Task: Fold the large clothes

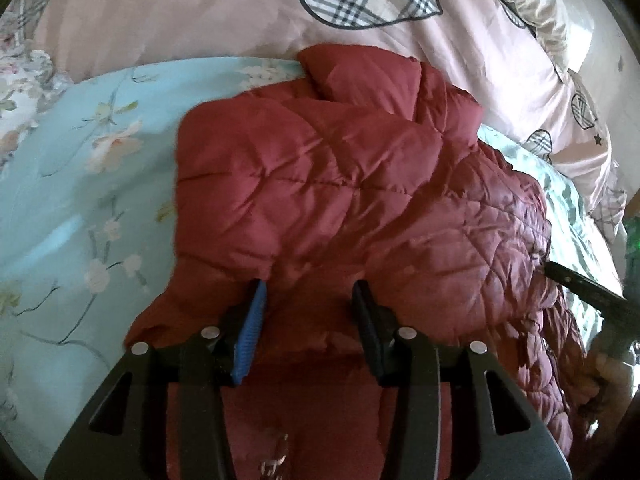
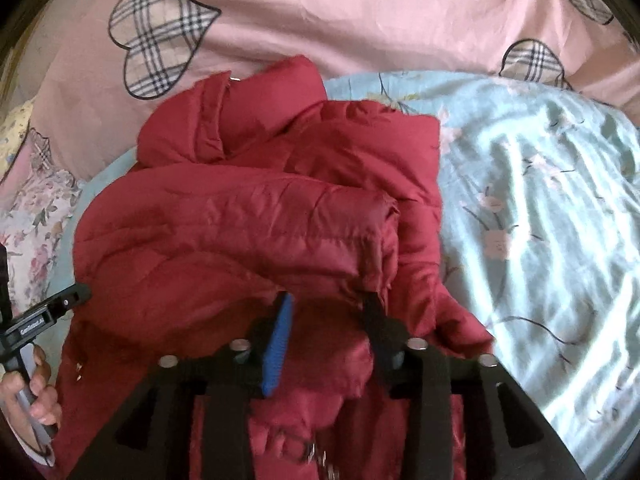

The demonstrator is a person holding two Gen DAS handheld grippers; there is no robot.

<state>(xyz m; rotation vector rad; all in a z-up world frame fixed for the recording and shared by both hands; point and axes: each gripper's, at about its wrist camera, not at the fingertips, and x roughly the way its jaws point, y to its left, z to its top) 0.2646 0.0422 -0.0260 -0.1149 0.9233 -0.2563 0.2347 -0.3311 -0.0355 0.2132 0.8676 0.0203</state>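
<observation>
A dark red quilted jacket (image 1: pixel 320 184) lies bunched on the bed, with its collar at the far end and a sleeve folded across the body (image 2: pixel 240 220). My left gripper (image 1: pixel 310 292) hovers over the jacket's near left part. Its jaws stand apart, the blue pad is bare, and fabric lies below and between the fingers without being pinched. My right gripper (image 2: pixel 328 300) is open at the sleeve's cuff, its fingertips tucked just under the cuff's edge. A zipper shows at the bottom of the right wrist view.
A light blue floral sheet (image 2: pixel 540 220) covers the bed on both sides of the jacket (image 1: pixel 80 200). A pink quilt with plaid hearts (image 2: pixel 320 20) is piled along the far side. A hand (image 2: pixel 36 396) grips the left tool's handle.
</observation>
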